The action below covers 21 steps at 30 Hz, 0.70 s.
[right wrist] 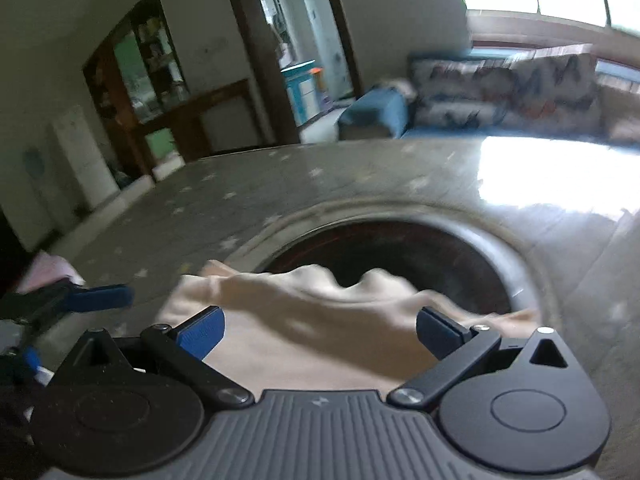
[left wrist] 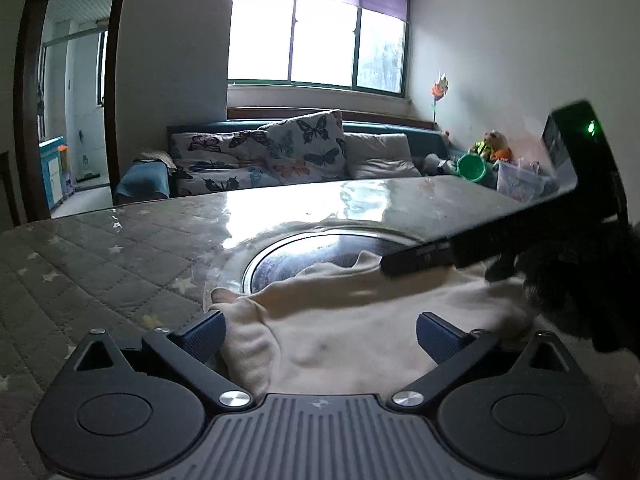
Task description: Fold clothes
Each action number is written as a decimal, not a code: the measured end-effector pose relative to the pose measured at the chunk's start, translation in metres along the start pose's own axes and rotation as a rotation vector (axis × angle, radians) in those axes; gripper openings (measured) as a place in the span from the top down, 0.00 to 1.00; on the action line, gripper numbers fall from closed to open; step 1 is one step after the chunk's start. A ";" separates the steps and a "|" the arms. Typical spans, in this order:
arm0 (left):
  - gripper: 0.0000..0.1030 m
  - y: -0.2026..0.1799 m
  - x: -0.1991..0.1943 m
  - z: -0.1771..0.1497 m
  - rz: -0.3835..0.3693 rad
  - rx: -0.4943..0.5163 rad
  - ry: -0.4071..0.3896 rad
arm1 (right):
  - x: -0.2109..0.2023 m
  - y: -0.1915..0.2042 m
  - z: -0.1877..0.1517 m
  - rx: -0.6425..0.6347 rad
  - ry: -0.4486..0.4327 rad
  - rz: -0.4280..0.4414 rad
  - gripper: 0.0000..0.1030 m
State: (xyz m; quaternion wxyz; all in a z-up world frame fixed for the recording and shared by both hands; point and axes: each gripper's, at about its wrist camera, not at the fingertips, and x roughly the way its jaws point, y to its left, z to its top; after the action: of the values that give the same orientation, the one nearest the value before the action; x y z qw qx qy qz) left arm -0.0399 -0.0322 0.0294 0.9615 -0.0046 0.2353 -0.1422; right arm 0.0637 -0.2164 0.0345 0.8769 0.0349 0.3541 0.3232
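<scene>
A cream garment (left wrist: 340, 328) lies bunched on the table, partly over a round metal-rimmed recess (left wrist: 288, 252). My left gripper (left wrist: 320, 338) is open, its blue pads on either side of the cloth, close above it. My right gripper (right wrist: 320, 332) is also open over the same garment (right wrist: 312, 320), seen blurred. In the left wrist view the right gripper (left wrist: 416, 258) comes in from the right above the cloth. In the right wrist view the left gripper's blue fingers (right wrist: 100, 298) show at the far left.
The table (left wrist: 120, 248) has a quilted star-pattern cover under clear plastic. A sofa (left wrist: 280, 152) with butterfly cushions stands behind it under a window. Toys and a green bucket (left wrist: 474, 168) are at back right. A doorway (left wrist: 76, 92) is at left.
</scene>
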 end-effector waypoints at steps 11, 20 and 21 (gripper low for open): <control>0.00 0.000 0.004 -0.003 -0.026 -0.001 0.038 | 0.024 -0.022 0.002 0.141 0.048 0.015 0.00; 0.00 0.004 0.000 -0.005 0.021 -0.047 0.031 | -0.008 -0.019 -0.018 0.101 0.009 -0.018 0.00; 0.00 0.003 0.000 -0.007 0.031 -0.038 0.031 | -0.012 -0.016 -0.023 0.067 0.001 -0.048 0.00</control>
State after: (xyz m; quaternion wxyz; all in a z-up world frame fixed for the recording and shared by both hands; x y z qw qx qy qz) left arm -0.0421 -0.0294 0.0232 0.9595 -0.0172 0.2530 -0.1229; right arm 0.0507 -0.2397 0.0196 0.8827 0.0554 0.3658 0.2899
